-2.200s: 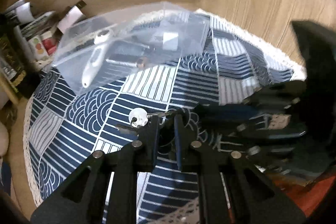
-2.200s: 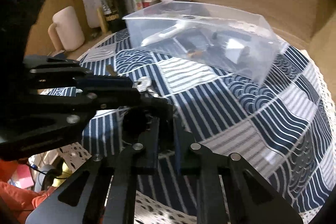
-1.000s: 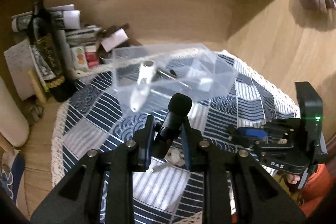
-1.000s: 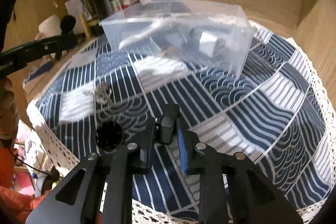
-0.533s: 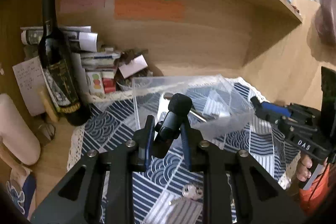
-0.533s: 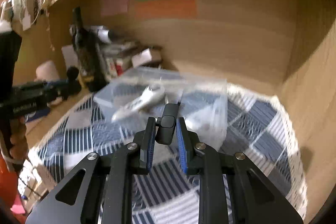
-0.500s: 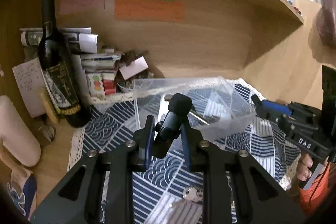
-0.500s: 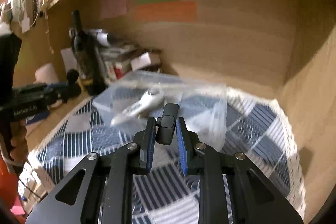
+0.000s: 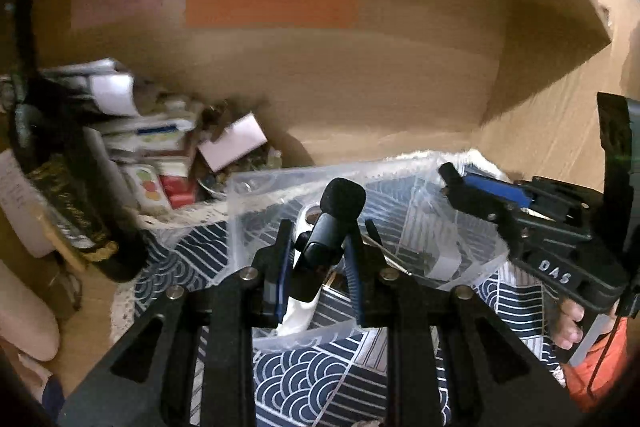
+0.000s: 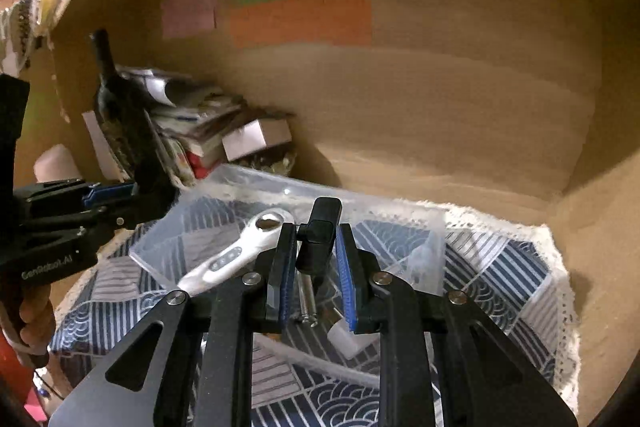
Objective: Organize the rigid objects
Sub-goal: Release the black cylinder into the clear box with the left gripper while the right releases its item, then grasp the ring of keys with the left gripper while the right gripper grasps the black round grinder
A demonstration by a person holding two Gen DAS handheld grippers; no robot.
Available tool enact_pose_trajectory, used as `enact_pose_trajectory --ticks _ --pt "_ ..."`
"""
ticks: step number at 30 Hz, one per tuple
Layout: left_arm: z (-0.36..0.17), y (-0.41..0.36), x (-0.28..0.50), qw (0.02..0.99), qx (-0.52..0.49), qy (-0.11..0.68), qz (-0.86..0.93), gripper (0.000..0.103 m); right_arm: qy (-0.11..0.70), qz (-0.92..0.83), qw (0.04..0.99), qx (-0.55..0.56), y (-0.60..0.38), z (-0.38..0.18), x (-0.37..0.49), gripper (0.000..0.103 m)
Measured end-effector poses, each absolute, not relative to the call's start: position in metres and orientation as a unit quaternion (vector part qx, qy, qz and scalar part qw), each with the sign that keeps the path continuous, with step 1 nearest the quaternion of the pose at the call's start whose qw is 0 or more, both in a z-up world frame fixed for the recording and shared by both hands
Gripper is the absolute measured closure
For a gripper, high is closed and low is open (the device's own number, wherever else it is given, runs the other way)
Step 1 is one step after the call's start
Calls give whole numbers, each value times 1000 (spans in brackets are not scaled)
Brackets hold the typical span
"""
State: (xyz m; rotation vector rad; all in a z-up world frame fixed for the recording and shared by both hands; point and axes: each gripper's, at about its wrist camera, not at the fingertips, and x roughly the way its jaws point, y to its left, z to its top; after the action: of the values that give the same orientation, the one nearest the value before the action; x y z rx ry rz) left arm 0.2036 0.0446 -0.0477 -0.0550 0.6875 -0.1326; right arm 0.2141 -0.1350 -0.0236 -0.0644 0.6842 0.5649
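Above the clear bin point(image 9: 460, 227) at frame centre, left tool point(image 9: 318, 259) pinches a microphone point(image 9: 334, 223), right tool point(image 10: 312, 259) a black clip point(image 10: 322, 233).

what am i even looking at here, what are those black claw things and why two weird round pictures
No robot here: a person holds a two-finger gripper in each hand, each with a fisheye camera looking along its fingers, hence two round pictures. The left gripper holds a small black microphone; the right gripper holds a small black clip-like gadget. Both hover over a clear plastic box on a blue patterned cloth. Inside lie a white handled tool and a metal bolt. A wine bottle stands behind.
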Motion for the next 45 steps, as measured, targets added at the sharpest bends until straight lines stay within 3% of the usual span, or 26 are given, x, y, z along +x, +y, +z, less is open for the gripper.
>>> enact_pose_trajectory --ticks 20,23,26,28,30,35,45 --pt "-98 21 248 912 -2 405 -63 79 403 257 877 -48 -124 -77 245 84" --pt "-91 21 241 915 0 398 -64 65 401 255 879 -48 -123 -76 245 84" --pt "-79 19 230 925 9 376 -56 50 395 255 882 -44 -126 -70 243 70" --pt "-69 19 220 931 12 361 -54 47 383 253 888 -39 -129 -62 239 61" --pt "-59 19 210 935 15 351 -47 43 371 254 892 -35 -132 -53 235 58" --pt "-34 25 176 949 15 314 -22 14 331 262 906 -21 -146 -23 213 44" --pt "-13 41 108 959 -5 284 -16 2 292 271 917 -17 -159 3 144 25"
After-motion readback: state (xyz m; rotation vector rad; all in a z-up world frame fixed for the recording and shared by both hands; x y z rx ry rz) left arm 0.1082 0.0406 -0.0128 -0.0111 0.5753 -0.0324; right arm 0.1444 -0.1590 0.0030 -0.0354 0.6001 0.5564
